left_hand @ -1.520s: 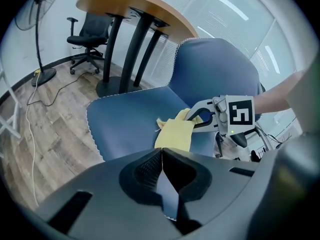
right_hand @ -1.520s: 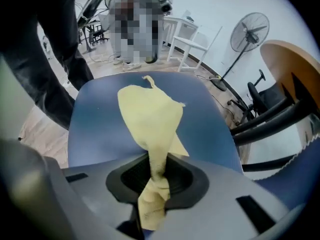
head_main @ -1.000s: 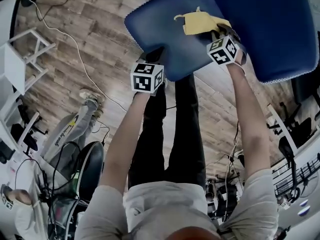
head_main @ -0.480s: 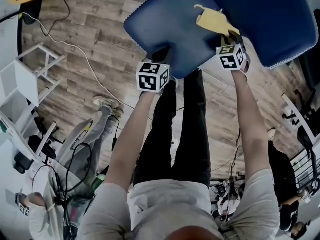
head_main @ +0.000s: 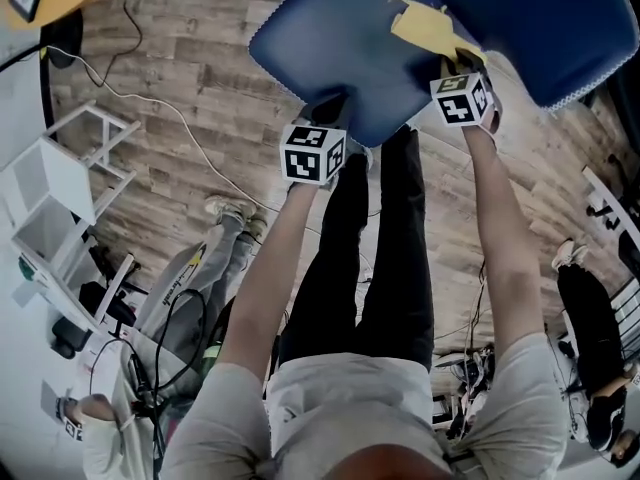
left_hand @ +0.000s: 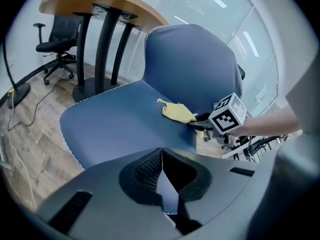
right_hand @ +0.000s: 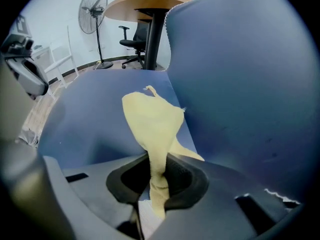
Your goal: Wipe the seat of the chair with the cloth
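R gripper [right_hand: 155, 184]: jaws clamped on yellow cloth [right_hand: 152, 116]; a pinched strip runs down betw. them. Rest of cloth fans fwd onto blue chair seat [right_hand: 85, 119]. In head view it lies at the seat's 2 o'clock, just beside backrest [right_hand: 240, 69].

L gripper [left_hand: 161, 181]: jaws together, nothing betw. them. Sits at seat's front edge, approx 6 o'clock in head view, apart from cloth.

Wood floor [head_main: 180, 98] under chair. Round table [left_hand: 95, 1] beyond seat, 11 o'clock in L gripper view.
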A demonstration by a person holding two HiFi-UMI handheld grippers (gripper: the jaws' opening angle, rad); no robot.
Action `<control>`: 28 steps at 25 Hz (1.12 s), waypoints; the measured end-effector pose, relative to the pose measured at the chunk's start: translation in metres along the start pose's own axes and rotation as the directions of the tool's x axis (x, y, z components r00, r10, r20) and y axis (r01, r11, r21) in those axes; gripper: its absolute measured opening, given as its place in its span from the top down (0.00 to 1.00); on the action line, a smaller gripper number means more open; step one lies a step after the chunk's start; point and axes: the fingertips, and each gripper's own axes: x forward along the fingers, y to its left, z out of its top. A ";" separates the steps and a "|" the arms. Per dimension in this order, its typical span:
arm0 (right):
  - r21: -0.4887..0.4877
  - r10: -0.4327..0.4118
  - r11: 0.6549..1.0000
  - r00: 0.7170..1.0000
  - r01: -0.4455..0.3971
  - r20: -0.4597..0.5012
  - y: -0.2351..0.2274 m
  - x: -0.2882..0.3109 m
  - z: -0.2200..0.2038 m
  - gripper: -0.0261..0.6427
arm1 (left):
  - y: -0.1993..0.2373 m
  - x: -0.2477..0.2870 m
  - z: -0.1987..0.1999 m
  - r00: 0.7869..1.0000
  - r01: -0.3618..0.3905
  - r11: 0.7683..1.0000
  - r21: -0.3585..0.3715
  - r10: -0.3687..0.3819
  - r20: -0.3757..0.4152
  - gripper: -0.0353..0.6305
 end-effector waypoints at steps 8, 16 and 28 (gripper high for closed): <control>0.138 0.063 0.988 0.998 -0.063 0.004 0.030 -0.007 -0.003 0.85 | 0.017 -0.010 0.000 1.000 -0.003 1.000 -0.009 0.003 0.017 0.91; 0.163 0.153 0.974 0.988 -0.156 0.031 0.076 -0.020 -0.003 0.85 | 0.029 -0.021 -0.010 1.000 -0.012 1.000 -0.012 0.012 0.012 0.91; 0.182 0.225 0.956 0.973 -0.231 0.056 0.148 -0.038 -0.004 0.85 | 0.038 -0.034 -0.018 0.999 -0.031 0.999 -0.027 0.032 0.032 0.91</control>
